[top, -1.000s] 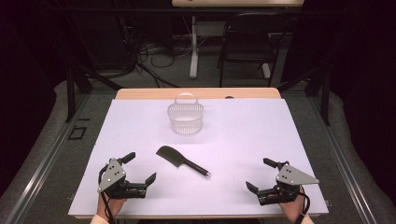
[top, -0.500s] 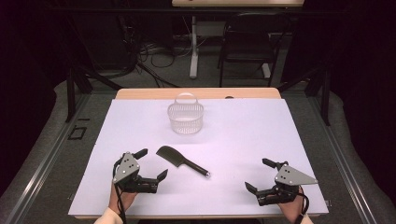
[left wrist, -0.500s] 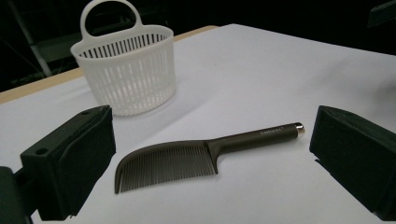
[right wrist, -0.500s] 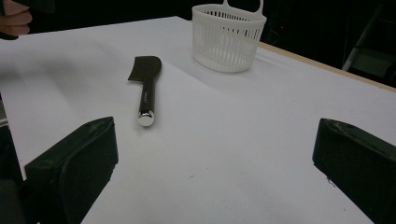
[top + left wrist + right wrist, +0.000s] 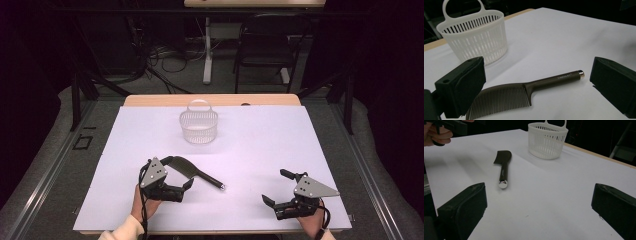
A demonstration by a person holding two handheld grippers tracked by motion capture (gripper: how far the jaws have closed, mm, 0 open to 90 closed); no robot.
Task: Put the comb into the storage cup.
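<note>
L gripper [image 5: 176, 172] jaws apart over comb [image 5: 194, 172] — lies flat, handle pointing toward R gripper [image 5: 281, 189] — also apart.

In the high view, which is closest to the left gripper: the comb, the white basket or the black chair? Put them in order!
From the left gripper:
1. Comb, lying right beside its jaws.
2. White basket, farther back on the table.
3. Black chair, beyond the table's far edge.

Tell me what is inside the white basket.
Nothing shows inside the basket: through its slats and open top it looks empty. Its floor is hidden by the near wall, so I cannot rule out something flat there.
</note>
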